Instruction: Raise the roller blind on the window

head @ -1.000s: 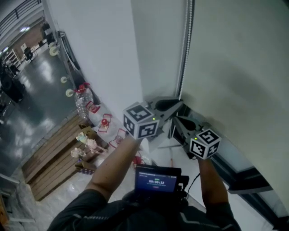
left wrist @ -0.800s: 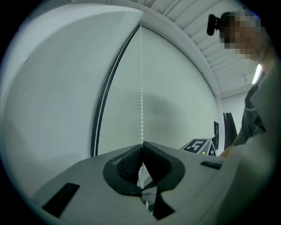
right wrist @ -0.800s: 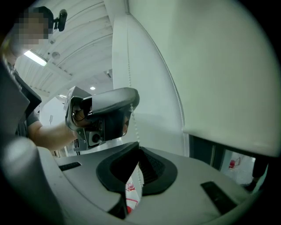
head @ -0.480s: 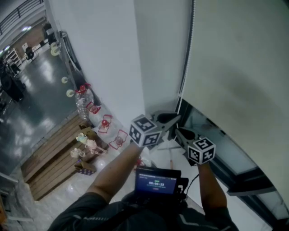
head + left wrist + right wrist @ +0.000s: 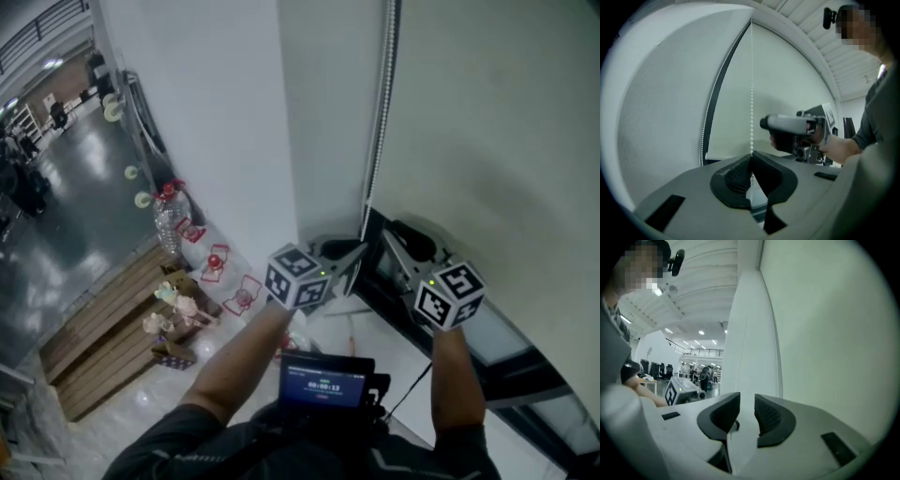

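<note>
left gripper [image 5: 751, 158] — jaws pinched on bead chain [image 5: 751, 93].

Left claw [image 5: 751, 158] is clamped tight; right claw [image 5: 747, 401], level beside it, has just opened, empty.

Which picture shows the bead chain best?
The left gripper view: the bead chain hangs straight down the middle into the shut left gripper. The head view shows it from above, beside the blind. The right gripper view shows no beads.

Matt cloth blind [image 5: 487, 112], glossy floor [image 5: 66, 202]
</note>
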`<state>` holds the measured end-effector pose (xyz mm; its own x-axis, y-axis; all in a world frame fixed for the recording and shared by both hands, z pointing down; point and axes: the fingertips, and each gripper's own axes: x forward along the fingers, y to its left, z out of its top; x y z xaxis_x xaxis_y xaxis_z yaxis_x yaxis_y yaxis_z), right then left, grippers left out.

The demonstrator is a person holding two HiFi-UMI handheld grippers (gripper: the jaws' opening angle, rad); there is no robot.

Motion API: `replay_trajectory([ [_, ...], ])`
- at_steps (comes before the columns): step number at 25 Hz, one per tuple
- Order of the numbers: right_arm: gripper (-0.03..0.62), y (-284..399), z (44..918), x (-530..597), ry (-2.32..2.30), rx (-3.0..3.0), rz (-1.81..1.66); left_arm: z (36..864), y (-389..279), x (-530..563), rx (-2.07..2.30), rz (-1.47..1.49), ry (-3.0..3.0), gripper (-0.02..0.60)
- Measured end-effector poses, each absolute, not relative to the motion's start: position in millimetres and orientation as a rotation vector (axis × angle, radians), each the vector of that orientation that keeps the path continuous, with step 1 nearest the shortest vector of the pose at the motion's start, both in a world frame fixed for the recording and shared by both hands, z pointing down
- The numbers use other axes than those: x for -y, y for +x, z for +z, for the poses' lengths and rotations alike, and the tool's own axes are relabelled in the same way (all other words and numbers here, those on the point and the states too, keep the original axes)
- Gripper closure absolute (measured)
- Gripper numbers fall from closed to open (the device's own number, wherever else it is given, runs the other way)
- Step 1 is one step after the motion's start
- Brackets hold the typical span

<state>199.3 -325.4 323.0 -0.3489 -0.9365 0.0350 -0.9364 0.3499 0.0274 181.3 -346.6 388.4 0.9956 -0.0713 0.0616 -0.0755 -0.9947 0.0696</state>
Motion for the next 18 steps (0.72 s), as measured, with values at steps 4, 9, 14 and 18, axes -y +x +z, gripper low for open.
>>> replay_trajectory([
  [4,0.480,180.2,262.9,330.1,1.736,2.698,-0.105,386.1,179.3,338.2,0.143,0.086,3.095,0.575],
  [9,0.480,163.2,233.6,349.3,1.652,2.738,-0.177,388.7,176.5,337.2,0.170,0.121,3.115,0.575],
  [14,0.577,160.5,231.4,350.6,1.641,2.786,-0.126,387.7,176.5,330.6,0.184,0.113,3.108,0.575],
  [18,0.579,165.8,236.9,353.2,1.667,2.782,-0.136,384.7,176.5,331.4,0.222,0.108,3.135,0.575],
])
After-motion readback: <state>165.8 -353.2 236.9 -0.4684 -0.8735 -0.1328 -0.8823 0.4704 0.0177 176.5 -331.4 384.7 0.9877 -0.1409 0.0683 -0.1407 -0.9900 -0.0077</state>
